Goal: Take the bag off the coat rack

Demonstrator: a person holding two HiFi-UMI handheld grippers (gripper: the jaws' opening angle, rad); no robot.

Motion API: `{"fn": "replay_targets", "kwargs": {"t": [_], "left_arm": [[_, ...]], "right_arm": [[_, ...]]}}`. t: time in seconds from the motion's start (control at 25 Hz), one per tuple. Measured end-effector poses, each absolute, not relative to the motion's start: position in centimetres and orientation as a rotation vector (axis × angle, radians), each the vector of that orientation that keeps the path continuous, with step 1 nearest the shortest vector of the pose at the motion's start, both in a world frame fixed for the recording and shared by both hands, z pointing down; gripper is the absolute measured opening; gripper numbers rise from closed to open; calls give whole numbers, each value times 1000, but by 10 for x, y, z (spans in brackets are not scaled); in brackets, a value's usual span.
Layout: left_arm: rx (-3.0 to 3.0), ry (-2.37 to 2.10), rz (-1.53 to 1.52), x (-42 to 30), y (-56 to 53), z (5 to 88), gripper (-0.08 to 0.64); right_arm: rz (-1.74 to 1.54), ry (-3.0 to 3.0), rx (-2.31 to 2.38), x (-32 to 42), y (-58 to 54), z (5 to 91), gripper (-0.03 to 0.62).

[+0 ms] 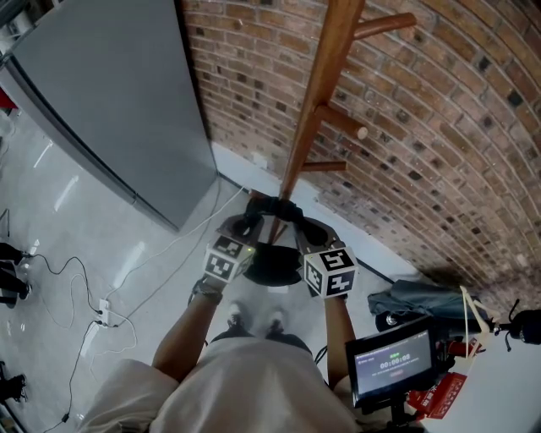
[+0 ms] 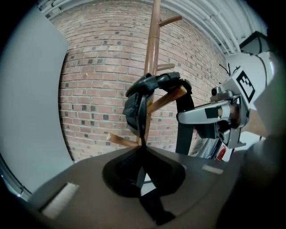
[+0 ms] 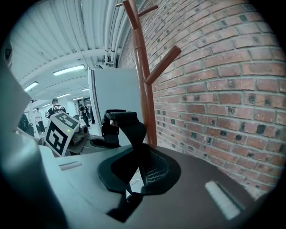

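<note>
pinching black bag strap (image 1: 275, 205), left gripper (image 1: 249, 220) clamped on it, right gripper (image 1: 296, 225) too, over coat rack peg (image 2: 171, 98)

There's one tall wooden coat rack (image 1: 314, 101), and the head view counts three round wooden pegs on it: top peg (image 1: 385, 24), middle peg (image 1: 342, 121), low peg (image 1: 325, 166). One black fabric bag strap (image 1: 275, 205). Two handheld grippers: left gripper (image 1: 247, 224), right gripper (image 1: 300, 230). One flat grey panel (image 1: 110, 101), one small dark screen (image 1: 393, 365), one white power strip (image 1: 102, 311).
</note>
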State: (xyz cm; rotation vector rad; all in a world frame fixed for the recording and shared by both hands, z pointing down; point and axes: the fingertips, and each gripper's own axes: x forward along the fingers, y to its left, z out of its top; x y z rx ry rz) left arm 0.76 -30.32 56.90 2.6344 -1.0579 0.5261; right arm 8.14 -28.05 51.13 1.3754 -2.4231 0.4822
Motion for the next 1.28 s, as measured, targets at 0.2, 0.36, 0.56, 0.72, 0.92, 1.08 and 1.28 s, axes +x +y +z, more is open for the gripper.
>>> {"fn": "replay_targets", "kwargs": {"t": [0.2,0.36,0.56,0.72,0.92,1.08,1.28], "left_arm": [[2656,-1092,483,5,-302,556,3],[2674,-1098,480,1,-299,547,3],[2681,-1099,468,-2,-294,537,3],[2702,-1099,447,-4,-287,519,3],[2729,-1119,412,-11,-281,499,3],[2756,-1136,394,-14,-276,484,3],[2783,-1164,324,-19,-272,460,3]], "right_arm": [[470,-2441,1396,83,-278,497,6],[466,-2453,1412,83,-275,486,6],[470,-2467,1430,86,-271,474,6],[469,-2485,1444,88,-267,460,6],[447,-2517,1465,91,-261,440,6],[416,-2541,1478,94,-256,422,6],[388,-2578,1486,95,-250,400,6]]}}
